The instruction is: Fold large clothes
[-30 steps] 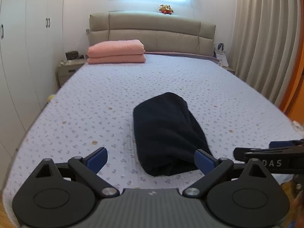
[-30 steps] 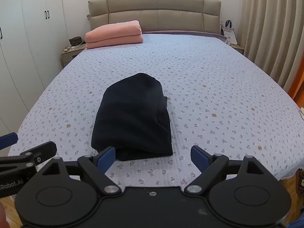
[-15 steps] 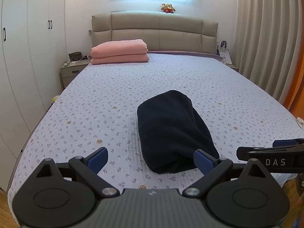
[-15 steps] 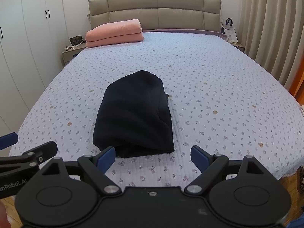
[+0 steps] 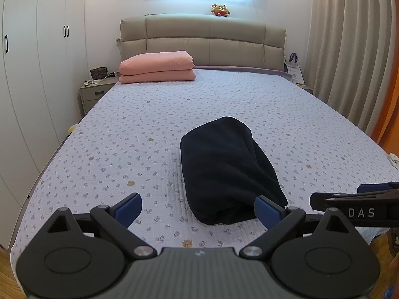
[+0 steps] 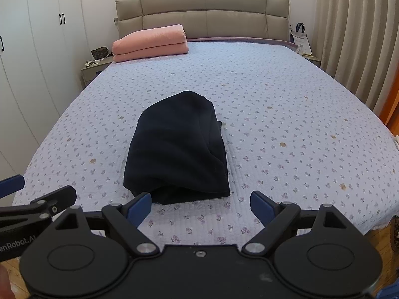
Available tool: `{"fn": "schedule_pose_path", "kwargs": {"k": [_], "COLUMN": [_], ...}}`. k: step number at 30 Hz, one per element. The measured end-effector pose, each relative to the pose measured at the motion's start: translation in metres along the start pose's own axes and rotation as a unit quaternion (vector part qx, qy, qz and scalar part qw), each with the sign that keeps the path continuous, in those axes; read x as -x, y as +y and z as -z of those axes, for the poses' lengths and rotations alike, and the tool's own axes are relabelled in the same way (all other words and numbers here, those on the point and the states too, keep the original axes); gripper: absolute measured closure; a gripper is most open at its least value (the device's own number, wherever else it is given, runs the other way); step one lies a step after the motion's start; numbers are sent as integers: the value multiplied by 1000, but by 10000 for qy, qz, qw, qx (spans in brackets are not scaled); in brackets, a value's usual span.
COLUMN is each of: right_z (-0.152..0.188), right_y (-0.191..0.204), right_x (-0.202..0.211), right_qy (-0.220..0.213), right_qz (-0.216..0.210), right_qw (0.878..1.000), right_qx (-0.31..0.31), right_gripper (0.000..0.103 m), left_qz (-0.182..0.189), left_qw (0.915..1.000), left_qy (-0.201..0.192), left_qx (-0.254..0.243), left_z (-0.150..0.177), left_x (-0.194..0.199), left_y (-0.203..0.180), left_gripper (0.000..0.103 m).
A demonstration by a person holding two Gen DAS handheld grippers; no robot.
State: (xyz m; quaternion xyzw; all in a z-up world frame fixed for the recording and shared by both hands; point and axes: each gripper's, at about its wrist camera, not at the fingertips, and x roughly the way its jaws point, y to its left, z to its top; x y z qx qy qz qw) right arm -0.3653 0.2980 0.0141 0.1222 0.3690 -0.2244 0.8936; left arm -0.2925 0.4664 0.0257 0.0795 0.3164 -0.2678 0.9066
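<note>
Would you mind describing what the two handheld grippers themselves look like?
Both share one design: black angular linkage arms with silver pivot bolts, round black discs at the base, and blue pads on the fingertips. The left gripper has a ribbed grey body; the right gripper has a black one. White lettering marks their sides. No cables or sleeves show.

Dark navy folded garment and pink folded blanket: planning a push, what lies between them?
Only bare floral quilted bedspread between the dark navy folded garment and pink folded blanket, in both wrist views.

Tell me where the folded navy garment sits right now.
The navy garment lies folded on the floral bedspread near the foot of the bed, well short of the pink blanket at the headboard, untouched by either open gripper.
</note>
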Motion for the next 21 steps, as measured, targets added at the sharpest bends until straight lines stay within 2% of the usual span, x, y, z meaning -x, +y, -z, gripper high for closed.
{"fn": "schedule_pose_path", "kwargs": {"k": [11,13,18,21], "right_z": [2,2,1,1], "right_y": [-2,0,1,2], "right_x": [2,3,3,3], "right_qy": [-2,-10,-8,-8], "right_qz": [-24,-14,-25,-25], "right_qw": [9999,9999,10000,10000], "right_qx": [-116,-109,-82,-80], "right_gripper": [1,1,1,1], "left_qz": [32,21,259,75], "left_qw": [9999,10000,9994,9997], "left_qy": [97,66,-140,-223], "left_qx": [-7,-6,176,-27], "left_z": [4,4,6,6], "left_x": [0,0,5,7], "left_y": [-5,-5,-1,-7], "left_gripper": [7,7,12,10]}}
